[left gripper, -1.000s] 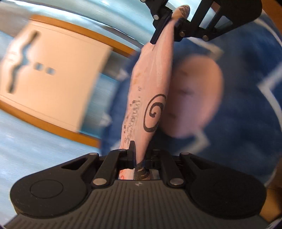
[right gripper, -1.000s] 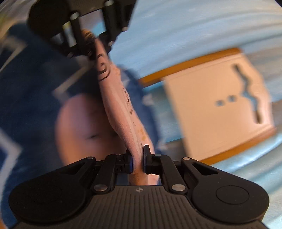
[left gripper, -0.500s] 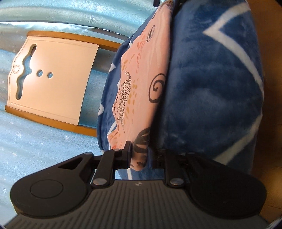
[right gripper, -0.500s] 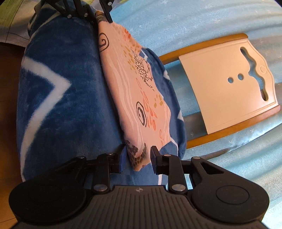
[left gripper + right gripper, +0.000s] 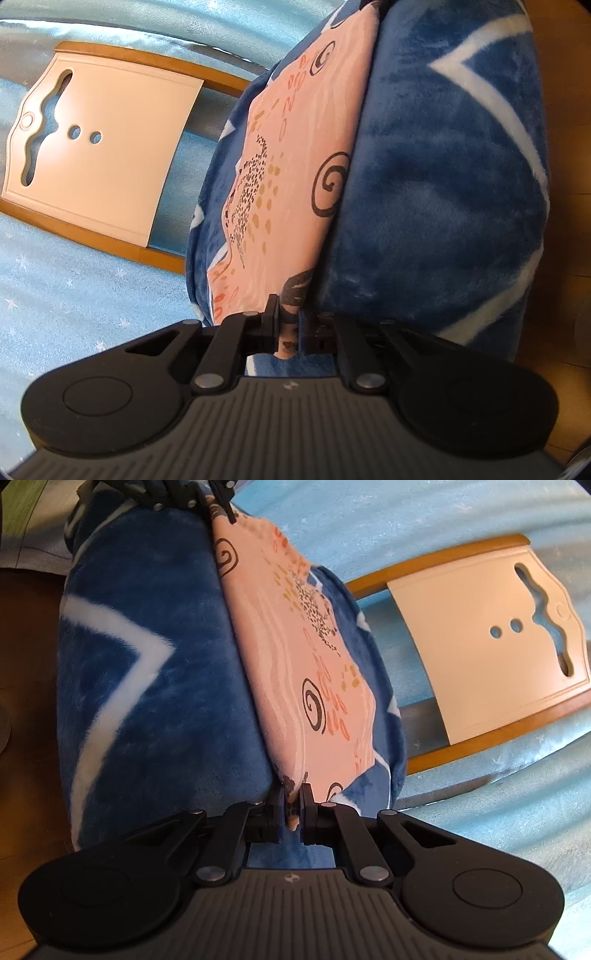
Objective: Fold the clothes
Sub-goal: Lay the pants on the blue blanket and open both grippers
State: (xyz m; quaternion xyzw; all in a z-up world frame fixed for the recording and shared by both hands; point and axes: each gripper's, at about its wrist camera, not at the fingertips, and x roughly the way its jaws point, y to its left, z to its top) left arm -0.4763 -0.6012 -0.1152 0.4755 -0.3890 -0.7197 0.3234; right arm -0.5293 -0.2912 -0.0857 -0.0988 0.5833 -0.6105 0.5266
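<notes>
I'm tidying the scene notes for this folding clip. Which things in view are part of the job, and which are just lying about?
Part of the job:
pink patterned cloth
left tongs, shut on one end of it
right tongs, shut on the other end

Lying about:
blue blanket under the cloth
white board with cut-outs
light blue bedspread

The right gripper (image 5: 291,808) pinches one corner of a pink patterned cloth (image 5: 295,657) between its two black fingers (image 5: 308,812). The cloth lies stretched over a blue fleece blanket (image 5: 147,672) with white lines, and at the far end the left gripper (image 5: 218,507) clamps the opposite corner. To the right, a cream board (image 5: 480,657) with a wavy cutout and two round holes rests on a wooden frame (image 5: 424,565) over light blue bedding (image 5: 369,517).
</notes>
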